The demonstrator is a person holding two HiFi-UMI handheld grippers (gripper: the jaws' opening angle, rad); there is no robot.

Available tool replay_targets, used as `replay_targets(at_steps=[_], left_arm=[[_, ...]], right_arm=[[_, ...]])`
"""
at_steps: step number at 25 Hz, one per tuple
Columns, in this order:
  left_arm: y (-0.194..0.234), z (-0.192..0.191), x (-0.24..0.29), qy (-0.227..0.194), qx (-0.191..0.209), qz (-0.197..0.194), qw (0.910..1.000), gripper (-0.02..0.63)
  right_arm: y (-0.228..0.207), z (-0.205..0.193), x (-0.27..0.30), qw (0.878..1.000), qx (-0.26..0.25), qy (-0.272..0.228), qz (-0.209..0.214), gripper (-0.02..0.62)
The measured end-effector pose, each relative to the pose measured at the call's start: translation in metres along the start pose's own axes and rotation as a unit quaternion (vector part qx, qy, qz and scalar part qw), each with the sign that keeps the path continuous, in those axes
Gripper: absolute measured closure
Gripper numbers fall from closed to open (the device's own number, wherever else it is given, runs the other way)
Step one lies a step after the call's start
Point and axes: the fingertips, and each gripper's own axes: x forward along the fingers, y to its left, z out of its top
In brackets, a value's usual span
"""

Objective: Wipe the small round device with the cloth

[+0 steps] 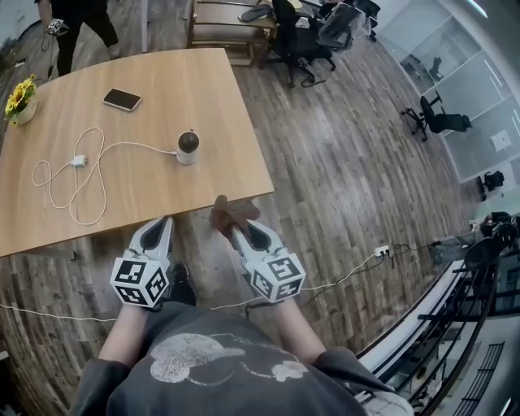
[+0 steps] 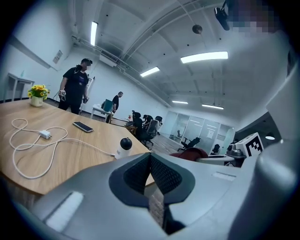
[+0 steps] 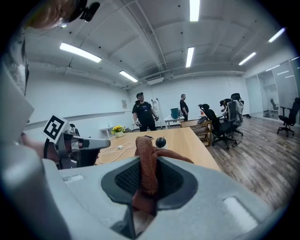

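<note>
While the person stands just short of the rounded corner of a wooden counter (image 1: 207, 89), the room spreads out as an open office with a plank floor (image 1: 349, 171), office chairs (image 1: 302, 36) beyond the counter and another person (image 1: 77, 20) standing at its far side. On the counter lie a phone (image 1: 122, 99), a looped white cable (image 1: 73, 175) and a pot of yellow flowers (image 1: 19, 97).

The device (image 1: 188, 147), a dark ball on a white base, stands upright on the counter, ahead of both pairs of jaws and well apart from them, slightly nearer the left pair. The left gripper (image 1: 161, 227) has its jaws closed together with nothing between them. The right gripper (image 1: 242, 236) has its jaws clamped on the brown cloth (image 1: 231, 213), which stands up past the tips and flops forward, clear of the counter edge.

The cloth's lower end is buried between the pads. Where the cable meets the device cannot be made out, and the counter's left end is cut off.
</note>
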Motion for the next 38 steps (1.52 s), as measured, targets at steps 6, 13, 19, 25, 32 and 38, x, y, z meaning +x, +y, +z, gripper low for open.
replay_targets(at_steps=[6, 13, 19, 25, 32, 38], left_arm=[[0.048, 0.021, 0.030, 0.008, -0.002, -0.001, 1.0000, 0.586], [0.073, 0.039, 0.053, 0.008, 0.011, -0.010, 0.9999, 0.586], [0.086, 0.047, 0.061, 0.004, 0.007, 0.003, 1.0000, 0.586], [0.099, 0.048, 0.080, 0.006, 0.004, 0.033, 0.9994, 0.586], [0.102, 0.057, 0.105, 0.004, 0.000, 0.069, 0.9976, 0.586], [0.097, 0.048, 0.118, 0.016, -0.006, 0.083, 0.9964, 0.586]], right_arm=[[0.001, 0.029, 0.073, 1.000, -0.010, 0.005, 0.011, 0.532], [0.009, 0.059, 0.129, 0.999, -0.019, -0.007, 0.027, 0.532], [0.020, 0.069, 0.155, 0.998, -0.045, -0.003, 0.050, 0.532], [0.019, 0.082, 0.190, 0.995, -0.059, 0.000, 0.085, 0.532], [0.003, 0.082, 0.227, 0.991, -0.059, 0.032, 0.115, 0.532], [-0.029, 0.072, 0.245, 0.993, -0.048, 0.048, 0.101, 0.532]])
